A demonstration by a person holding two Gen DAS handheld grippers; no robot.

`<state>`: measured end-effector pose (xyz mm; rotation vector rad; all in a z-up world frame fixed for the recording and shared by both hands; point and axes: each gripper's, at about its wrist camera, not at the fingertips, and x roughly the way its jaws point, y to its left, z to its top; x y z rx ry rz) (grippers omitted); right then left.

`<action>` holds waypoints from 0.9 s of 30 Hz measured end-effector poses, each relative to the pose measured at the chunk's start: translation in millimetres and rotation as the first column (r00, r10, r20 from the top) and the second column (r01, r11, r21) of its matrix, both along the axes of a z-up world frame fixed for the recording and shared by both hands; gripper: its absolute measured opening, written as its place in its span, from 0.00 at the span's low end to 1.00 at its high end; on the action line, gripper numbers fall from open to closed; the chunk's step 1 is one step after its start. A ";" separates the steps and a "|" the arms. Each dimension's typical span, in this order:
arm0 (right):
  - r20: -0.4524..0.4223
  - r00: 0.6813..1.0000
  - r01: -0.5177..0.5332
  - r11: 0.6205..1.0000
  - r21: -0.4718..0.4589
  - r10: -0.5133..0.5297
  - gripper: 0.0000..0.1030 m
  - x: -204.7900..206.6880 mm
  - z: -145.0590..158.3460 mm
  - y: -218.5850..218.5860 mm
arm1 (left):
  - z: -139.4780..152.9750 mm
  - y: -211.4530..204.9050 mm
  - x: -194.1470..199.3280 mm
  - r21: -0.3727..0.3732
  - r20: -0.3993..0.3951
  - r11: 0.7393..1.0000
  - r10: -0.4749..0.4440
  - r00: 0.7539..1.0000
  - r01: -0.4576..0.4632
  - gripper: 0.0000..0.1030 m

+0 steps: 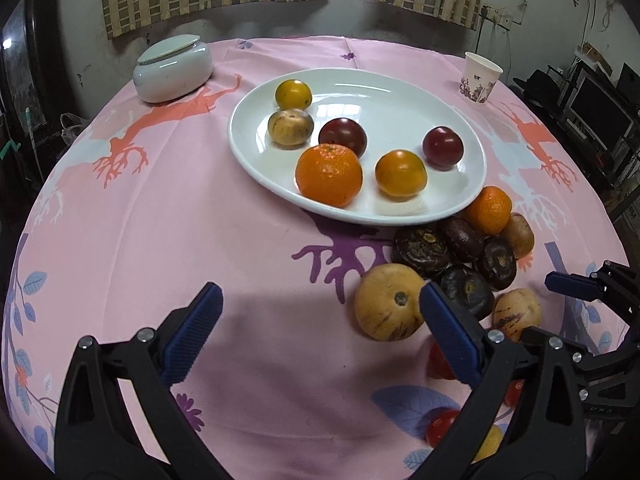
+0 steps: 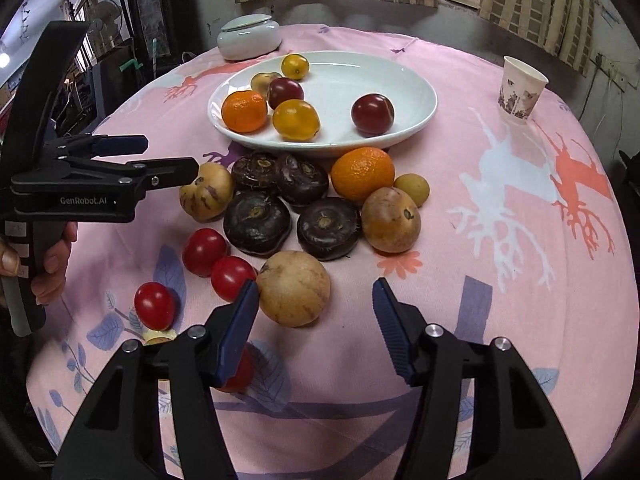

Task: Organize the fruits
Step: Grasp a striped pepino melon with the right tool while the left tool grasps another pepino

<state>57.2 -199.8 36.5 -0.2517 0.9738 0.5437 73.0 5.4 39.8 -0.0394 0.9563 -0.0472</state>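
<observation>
Fruits, loose in a heap on the worktop, lie at the 6 o'clock rim of the white plate, which already carries six. The right hand-held gripper stands part open and empty, its left pad beside the tan streaked melon. The left hand-held gripper gapes wide, holding nothing. Risks: pads closing off-centre would squirt the round melon into the cherry tomatoes and set them rolling; both grippers crowd one heap and could collide.

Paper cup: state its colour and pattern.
White paper cup with a purplish floral print low down; clearest in the right wrist view.
</observation>
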 end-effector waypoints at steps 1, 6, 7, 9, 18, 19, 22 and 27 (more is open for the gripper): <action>0.016 1.000 -0.007 1.000 -0.020 0.007 0.57 -2.2 0.5 1.9 | -2.5 1.8 0.3 0.002 -0.012 1.000 0.002 1.000 -0.002 0.97; -0.007 0.999 -0.050 0.997 -0.054 0.050 0.57 -5.0 -5.6 10.5 | -6.1 10.5 0.0 -0.025 -0.027 1.000 0.014 1.000 -0.015 0.97; -0.009 0.999 -0.047 0.996 -0.072 0.046 0.57 -5.1 -8.0 11.4 | -6.1 10.4 -0.3 -0.022 -0.026 1.000 0.016 1.000 -0.017 0.97; -0.017 1.000 -0.023 0.996 -0.092 0.022 0.57 -1.2 -13.6 11.1 | -7.1 8.9 -0.1 -0.017 -0.030 1.000 0.011 0.999 -0.012 0.97; 0.046 0.998 -0.027 0.997 -0.073 0.031 0.39 0.8 -16.7 26.7 | -6.7 6.6 -0.2 -0.013 -0.027 1.000 0.007 1.000 -0.007 0.97; 0.048 0.998 -0.026 0.997 -0.076 0.030 0.39 -0.1 -15.2 27.0 | -6.2 6.4 -0.3 -0.012 -0.026 1.000 0.007 1.000 -0.007 0.97; 0.027 1.000 -0.010 0.999 -0.036 0.011 0.39 3.0 -9.4 17.2 | -3.4 6.5 -1.7 -0.014 -0.017 1.000 0.000 1.000 0.000 0.97; 0.031 0.997 0.078 0.997 -0.004 -0.078 0.39 10.5 -1.6 -2.7 | 3.2 2.0 -7.9 0.029 0.016 0.999 -0.043 0.999 0.042 0.97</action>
